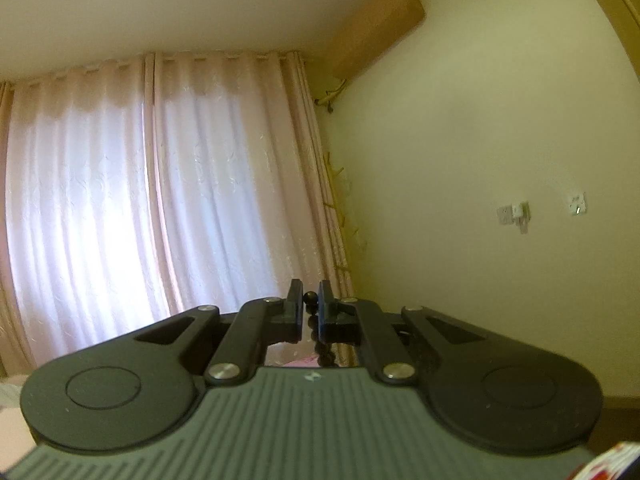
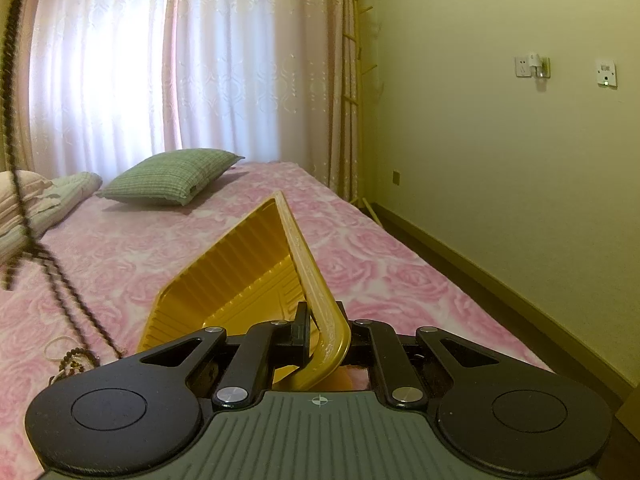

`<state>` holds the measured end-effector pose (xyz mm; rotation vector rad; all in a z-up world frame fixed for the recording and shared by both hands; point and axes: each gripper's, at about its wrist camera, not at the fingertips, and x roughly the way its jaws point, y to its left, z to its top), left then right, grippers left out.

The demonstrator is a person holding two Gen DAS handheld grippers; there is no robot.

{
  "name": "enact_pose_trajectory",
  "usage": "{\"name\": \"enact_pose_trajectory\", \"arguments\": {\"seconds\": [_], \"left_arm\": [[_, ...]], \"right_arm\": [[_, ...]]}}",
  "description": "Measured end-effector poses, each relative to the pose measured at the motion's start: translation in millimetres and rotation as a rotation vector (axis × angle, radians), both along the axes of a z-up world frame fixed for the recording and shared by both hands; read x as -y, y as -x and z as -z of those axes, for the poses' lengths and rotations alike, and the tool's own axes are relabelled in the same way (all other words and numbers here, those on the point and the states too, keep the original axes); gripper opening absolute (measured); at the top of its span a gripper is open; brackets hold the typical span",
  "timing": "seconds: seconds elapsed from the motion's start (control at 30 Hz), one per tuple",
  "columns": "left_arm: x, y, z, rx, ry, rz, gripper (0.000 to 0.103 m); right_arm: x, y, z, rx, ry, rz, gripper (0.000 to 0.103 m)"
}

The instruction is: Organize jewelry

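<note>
Aloft, dark beads (image 1: 310,295) sit pinched between the jaws of the left hand-held gripper (image 1: 310,304), which points level at the curtains (image 1: 160,184); the strand (image 1: 322,350) drops away beneath the fingers. From the right wrist view, that bead strand (image 2: 16,128) hangs at 9 o'clock and trails down onto the pink bed (image 2: 360,248), where more beads (image 2: 76,360) and a pale ring (image 2: 56,346) lie at 8 o'clock. The right hand-held gripper (image 2: 326,332) is clamped on the rim of a yellow tray (image 2: 248,276), tipped up on edge over the bed. Beyond the tray at 11 o'clock rests a green pillow (image 2: 172,178). A wooden rack (image 2: 352,92) stands at 1 o'clock beside the curtains, with wall sockets (image 2: 524,66) at 2 o'clock.
</note>
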<state>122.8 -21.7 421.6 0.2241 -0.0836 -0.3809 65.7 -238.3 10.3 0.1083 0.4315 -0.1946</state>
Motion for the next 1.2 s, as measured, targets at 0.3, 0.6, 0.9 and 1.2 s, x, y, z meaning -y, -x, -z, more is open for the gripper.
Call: {"name": "enact_pose_trajectory", "arguments": {"seconds": [0.3, 0.6, 0.9, 1.2], "left_arm": [[-14, -33, 112, -0.299, -0.143, -0.038, 0.006], [-94, -26, 274, -0.631, -0.132, -0.202, 0.006], [-134, -13, 353, -0.805, -0.084, -0.272, 0.027], [-90, -20, 422, -0.865, 0.022, -0.135, 0.027]], "right_arm": [[0, 1, 0, 0.004, -0.001, 0.000, 0.009], [0, 2, 0, 0.002, -0.001, 0.003, 0.009], [-1, 1, 1, 0.001, 0.007, 0.007, 0.009], [-4, 1, 2, 0.003, 0.014, 0.005, 0.009]]}}
